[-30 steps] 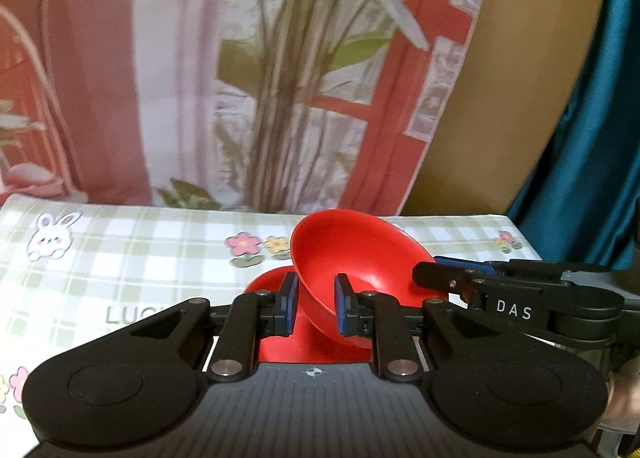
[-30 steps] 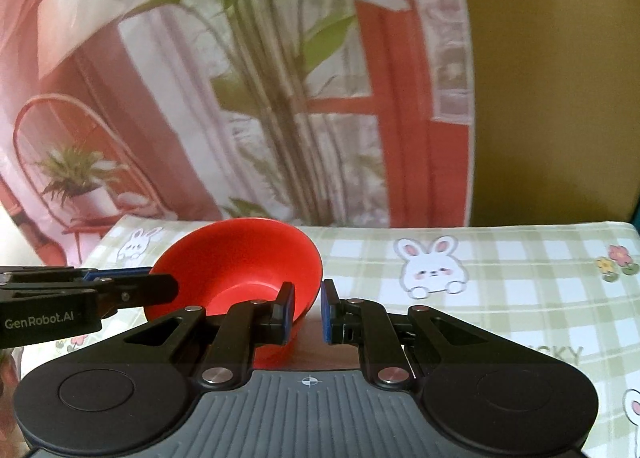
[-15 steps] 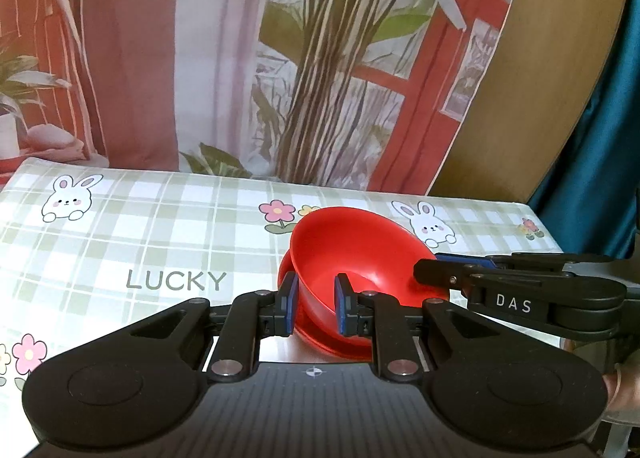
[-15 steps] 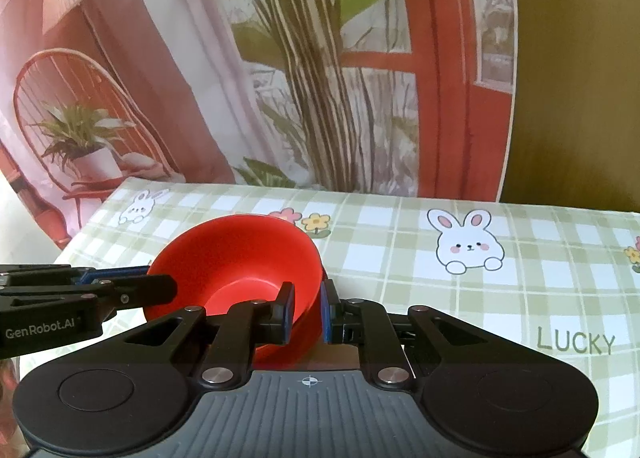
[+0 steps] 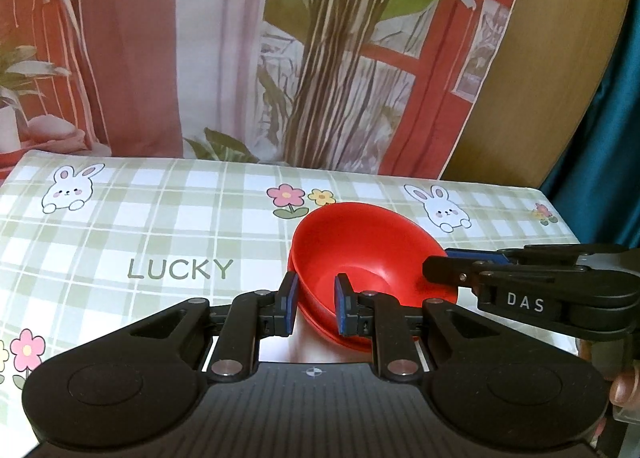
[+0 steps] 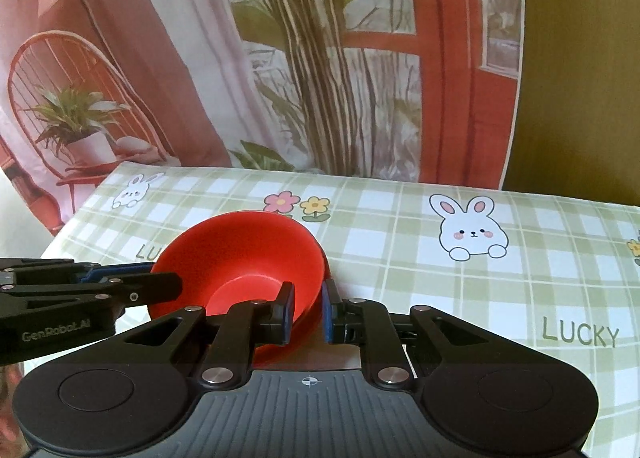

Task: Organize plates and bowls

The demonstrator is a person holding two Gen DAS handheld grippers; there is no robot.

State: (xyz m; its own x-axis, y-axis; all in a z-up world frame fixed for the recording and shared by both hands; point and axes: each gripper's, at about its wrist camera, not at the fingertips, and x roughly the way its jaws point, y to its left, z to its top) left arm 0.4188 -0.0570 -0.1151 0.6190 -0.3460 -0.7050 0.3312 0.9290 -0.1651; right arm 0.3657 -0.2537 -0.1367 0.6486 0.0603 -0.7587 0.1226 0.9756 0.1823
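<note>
On the tablecloth (image 5: 180,218), a red bowl (image 5: 360,250) nests in a red plate (image 5: 348,340).

The bowl (image 5: 360,254) sits nested on a plate (image 5: 320,318) on the tablecloth (image 5: 160,226). The left gripper (image 5: 316,304) straddles the bowl's near-left rim; the right gripper (image 6: 306,312) straddles its right rim. A backdrop (image 5: 280,58) hangs behind the bowl.

Red bowl (image 5: 362,254); green-checked tablecloth (image 5: 160,226).
</note>
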